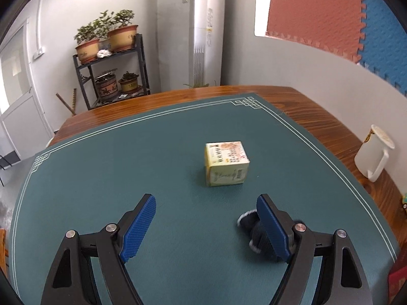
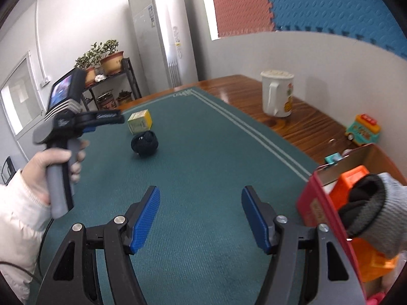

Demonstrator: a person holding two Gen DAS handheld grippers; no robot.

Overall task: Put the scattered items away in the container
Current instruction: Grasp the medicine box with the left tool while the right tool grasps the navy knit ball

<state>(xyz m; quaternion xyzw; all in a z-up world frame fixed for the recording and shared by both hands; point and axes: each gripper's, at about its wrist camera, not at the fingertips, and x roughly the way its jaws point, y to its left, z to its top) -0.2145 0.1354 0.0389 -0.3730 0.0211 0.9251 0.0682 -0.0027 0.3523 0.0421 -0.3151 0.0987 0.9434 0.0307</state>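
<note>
A small yellow box [image 1: 227,163] stands on the green mat, ahead of my open left gripper [image 1: 206,213]. A black rolled sock [image 1: 257,233] lies just right of the left gripper, partly behind its right finger. In the right wrist view the box [image 2: 140,125] and the black sock [image 2: 144,144] sit mid-mat, with the left gripper's body [image 2: 76,119] held above and left of them. My right gripper [image 2: 201,208] is open and empty over the mat. A red cardboard container [image 2: 328,216] at the right holds an orange item and a grey-black sock [image 2: 368,211].
A white mug [image 2: 277,92] stands on the wooden table at the far right, also in the left wrist view [image 1: 374,152]. A small toy bus [image 2: 362,129] and a teal item sit beyond the container. The green mat [image 2: 216,152] covers most of the table.
</note>
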